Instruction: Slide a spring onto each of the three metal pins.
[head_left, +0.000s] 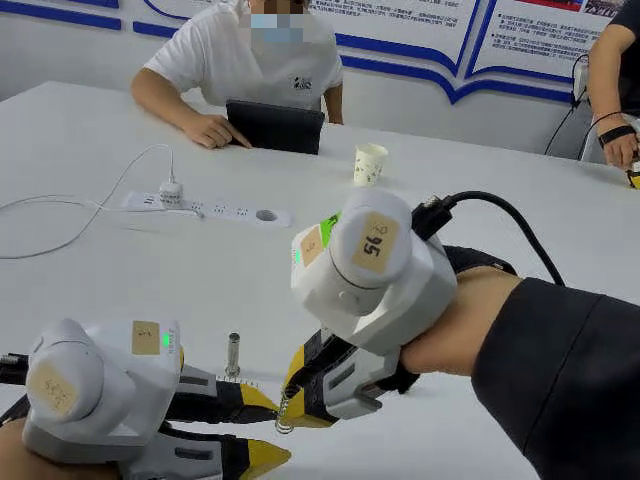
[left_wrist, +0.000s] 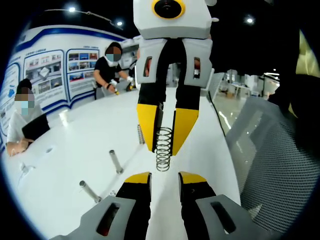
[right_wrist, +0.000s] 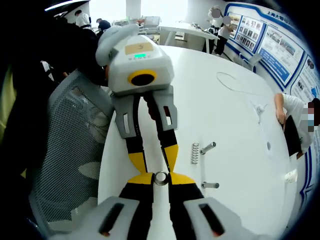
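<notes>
Two springs and two bare metal pins.

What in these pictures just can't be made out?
- Right gripper view: loose spring beside a pin, too small to tell whether it sits on one itself.
- Head view: right gripper covers part of its held spring.
- Left gripper view: wall posters, print too small to read.
</notes>
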